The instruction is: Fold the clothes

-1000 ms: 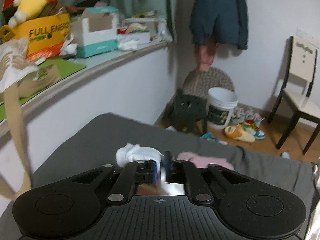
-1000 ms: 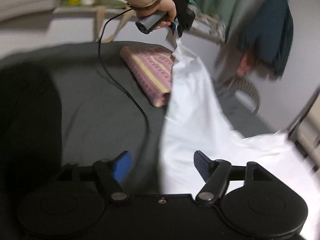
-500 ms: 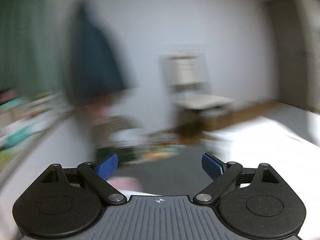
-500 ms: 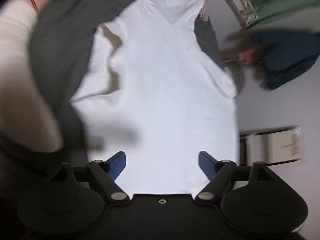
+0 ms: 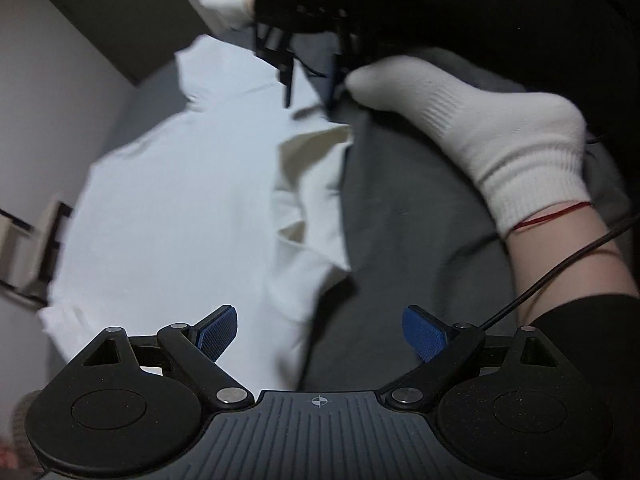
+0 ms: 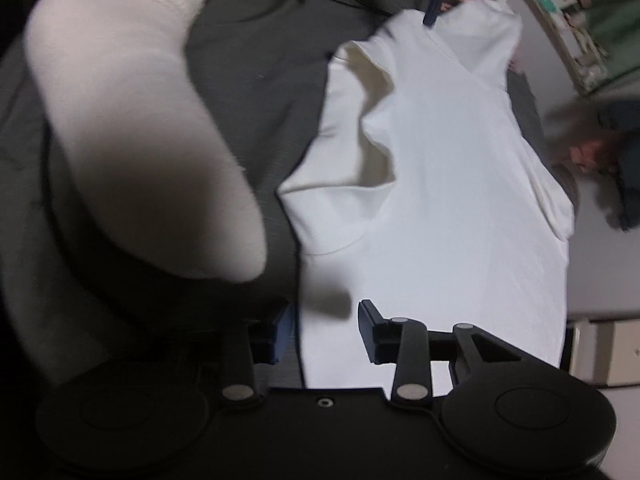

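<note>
White shirt [image 5: 180,208] lay spread on grey bedcover [image 5: 400,216], socked foot [image 5: 480,132] upper right, left gripper [image 5: 320,334] gaped wide, right gripper [image 6: 320,332] stood partly open, both empty.

white shirt [image 5: 176,208] | spread flat on grey bed [image 5: 408,216]; near sleeve rumpled (folded inward)

Dim bedroom, pale walls.

A pale wall [image 5: 48,68] and a dark door [image 5: 120,12] are seen in the left wrist view. A cluttered shelf [image 6: 560,28], green curtain [image 6: 612,20] and hung dark jacket [image 6: 624,152], all blurred, are shown in the right.
</note>
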`<state>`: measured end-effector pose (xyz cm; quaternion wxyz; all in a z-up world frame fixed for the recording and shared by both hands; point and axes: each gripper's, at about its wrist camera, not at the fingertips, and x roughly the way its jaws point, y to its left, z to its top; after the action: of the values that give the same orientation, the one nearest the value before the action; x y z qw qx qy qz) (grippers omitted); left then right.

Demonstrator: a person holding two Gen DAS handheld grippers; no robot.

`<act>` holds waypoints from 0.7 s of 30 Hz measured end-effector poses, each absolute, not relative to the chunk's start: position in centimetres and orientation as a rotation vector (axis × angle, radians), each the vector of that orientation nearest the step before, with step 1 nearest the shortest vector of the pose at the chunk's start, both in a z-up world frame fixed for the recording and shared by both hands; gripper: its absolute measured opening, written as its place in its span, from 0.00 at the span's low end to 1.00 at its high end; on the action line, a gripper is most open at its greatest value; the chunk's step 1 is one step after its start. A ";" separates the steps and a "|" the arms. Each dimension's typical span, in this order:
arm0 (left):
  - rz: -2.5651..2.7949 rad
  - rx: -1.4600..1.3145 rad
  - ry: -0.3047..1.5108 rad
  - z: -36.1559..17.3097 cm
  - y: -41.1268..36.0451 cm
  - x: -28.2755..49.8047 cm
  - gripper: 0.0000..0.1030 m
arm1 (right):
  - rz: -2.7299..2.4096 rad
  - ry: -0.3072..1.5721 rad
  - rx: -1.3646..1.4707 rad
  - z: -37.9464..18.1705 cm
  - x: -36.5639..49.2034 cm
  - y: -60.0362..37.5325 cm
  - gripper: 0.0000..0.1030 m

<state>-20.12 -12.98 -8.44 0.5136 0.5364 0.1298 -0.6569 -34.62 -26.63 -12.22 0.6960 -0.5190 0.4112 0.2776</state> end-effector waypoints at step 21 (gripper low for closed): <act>-1.595 1.219 0.387 -9.7 -14.9 -17.5 0.05 | 0.581 0.759 -0.945 -10.8 -34.4 -27.7 0.04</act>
<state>-17.55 -14.87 -9.70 0.5214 0.5089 0.1614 -0.6657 -34.41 -27.71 -10.81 0.7825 -0.4379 0.3514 0.2691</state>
